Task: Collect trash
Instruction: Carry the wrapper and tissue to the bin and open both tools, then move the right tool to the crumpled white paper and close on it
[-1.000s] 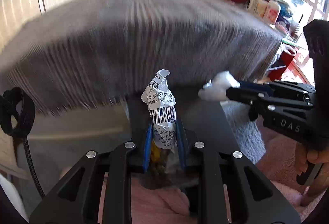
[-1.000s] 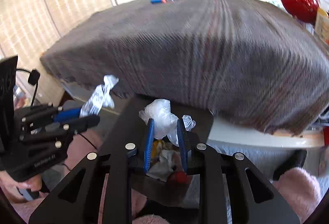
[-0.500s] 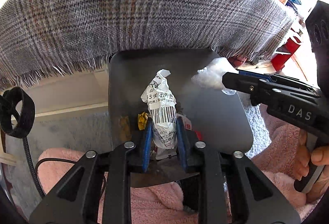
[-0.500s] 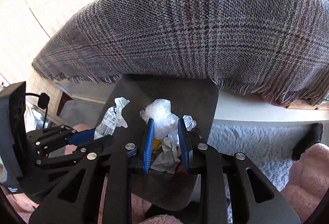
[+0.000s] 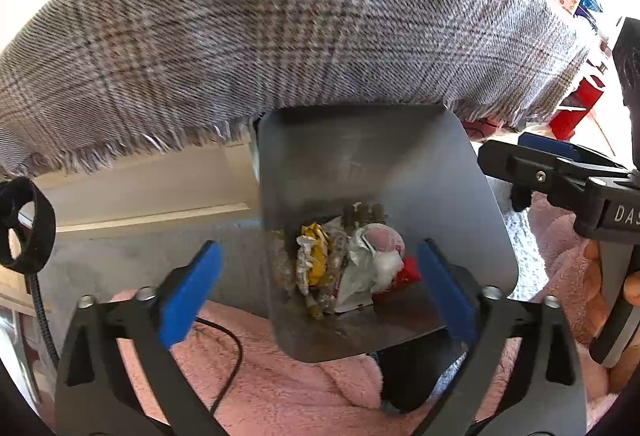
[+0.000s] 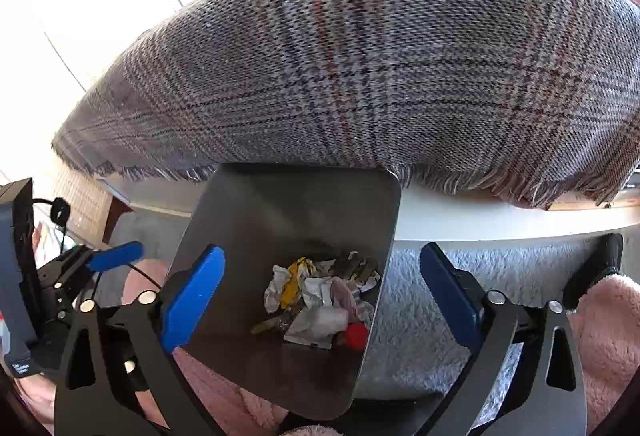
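A dark grey bin stands below both grippers, with a pile of crumpled trash at its bottom: white paper, yellow wrapper, clear plastic and a red bit. My left gripper hangs over the bin; its jaws are opening and stand wide, with nothing between the blue pads. My right gripper is above the same bin and trash, its jaws likewise opening, wide and empty. Each gripper shows in the other's view: the right gripper at the right edge, the left gripper at the left.
A grey plaid cloth drapes over a white table just behind the bin, its fringe hanging near the rim. Pink fleece and a black cable lie below. A grey rug is right of the bin.
Both grippers went from shut to wide open. The printed wrapper and the clear plastic left the pads and now lie in the bin. Both grippers sank closer to it.
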`<state>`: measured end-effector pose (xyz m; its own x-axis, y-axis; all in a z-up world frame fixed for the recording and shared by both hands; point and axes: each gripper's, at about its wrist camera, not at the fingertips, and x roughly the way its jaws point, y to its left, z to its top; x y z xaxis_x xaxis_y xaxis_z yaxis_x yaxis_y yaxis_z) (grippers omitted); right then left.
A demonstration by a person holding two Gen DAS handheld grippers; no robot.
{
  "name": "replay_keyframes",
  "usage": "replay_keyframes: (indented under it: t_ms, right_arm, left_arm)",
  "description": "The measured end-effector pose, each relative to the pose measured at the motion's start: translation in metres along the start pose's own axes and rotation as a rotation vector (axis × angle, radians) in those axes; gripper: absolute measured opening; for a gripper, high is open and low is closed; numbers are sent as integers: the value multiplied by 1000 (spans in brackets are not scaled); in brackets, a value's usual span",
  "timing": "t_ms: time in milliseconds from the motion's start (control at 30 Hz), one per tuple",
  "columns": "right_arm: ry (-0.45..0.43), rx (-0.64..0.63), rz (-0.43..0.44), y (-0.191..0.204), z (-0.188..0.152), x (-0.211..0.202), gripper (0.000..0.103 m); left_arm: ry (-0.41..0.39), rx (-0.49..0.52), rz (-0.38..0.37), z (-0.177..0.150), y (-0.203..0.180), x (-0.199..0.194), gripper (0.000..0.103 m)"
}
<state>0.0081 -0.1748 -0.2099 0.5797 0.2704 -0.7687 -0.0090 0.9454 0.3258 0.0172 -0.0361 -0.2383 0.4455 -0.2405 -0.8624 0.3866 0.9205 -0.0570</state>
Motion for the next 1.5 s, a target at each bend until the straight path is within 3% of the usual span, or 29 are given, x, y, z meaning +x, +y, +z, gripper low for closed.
replay_keyframes:
  t_ms: [200,333,600,767,967,1100,1500]
  right_arm:
    - [19,7,36,-3,3,-6,99]
    - [-36,-19,52,5,19,-27,99]
    - [-177,-181,-2,26,86,-80,99]
    - [-199,-212,-8,31,134,-89,100]
    - [-169,-238,-27,44,190,-74,100]
    - [-147,-251,-54,52,220,-54,100]
    - [-107,-141,-37,69,325,42,99]
  left_arm:
    - [-34,15,22,1,8,-25,95]
    - [-97,34,59,9,11,-49,95]
    - [-214,-25,65,53,42,-97,95]
    - [-247,-95,105,92,70,-110,95]
    - [-247,-78,141,138,86,-98,95]
    - [-220,-63,122,169,91,-85,95]
    - [-174,-17,161,251,104,-28,95]
